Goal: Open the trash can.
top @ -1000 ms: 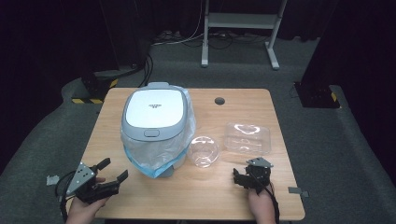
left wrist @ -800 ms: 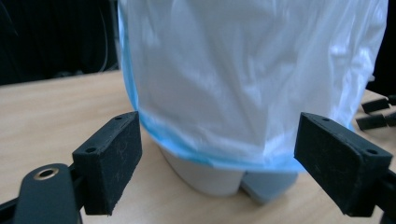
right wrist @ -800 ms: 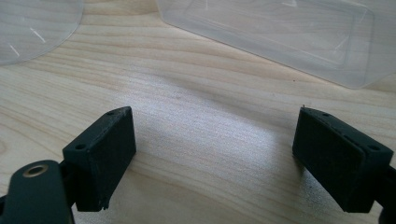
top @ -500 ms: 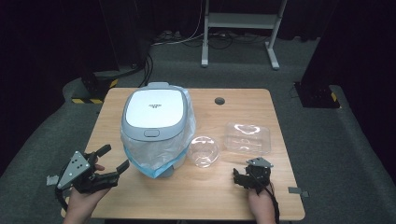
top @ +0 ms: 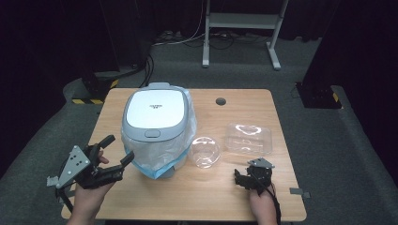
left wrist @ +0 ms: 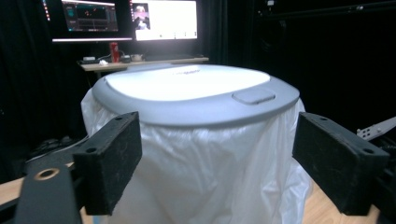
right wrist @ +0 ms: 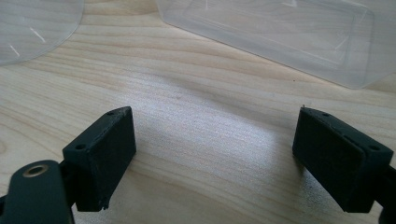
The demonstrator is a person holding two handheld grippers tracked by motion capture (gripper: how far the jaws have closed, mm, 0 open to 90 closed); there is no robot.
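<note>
Where the wooden tabletop (top: 234, 197) is seen from above, a white-lidded bin (top: 157, 124) lined with a plastic bag (top: 159, 154) is found left of centre. To the bin's right, a clear rectangular tray (top: 248, 138) and a clear bowl (top: 205, 151) are set, the bowl just beside the bag. At the bin's left, the left gripper (top: 115, 157) is held, jaws spread wide toward it. Beyond the bowl, the right gripper (top: 244, 178) is rested on the wood, jaws spread, nothing between them.

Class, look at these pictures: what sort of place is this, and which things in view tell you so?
Probably a lab or recording studio, not a home: black curtains surround the wooden table, cables trail over grey carpet, and lit computer monitors stand on a desk behind the bin.
</note>
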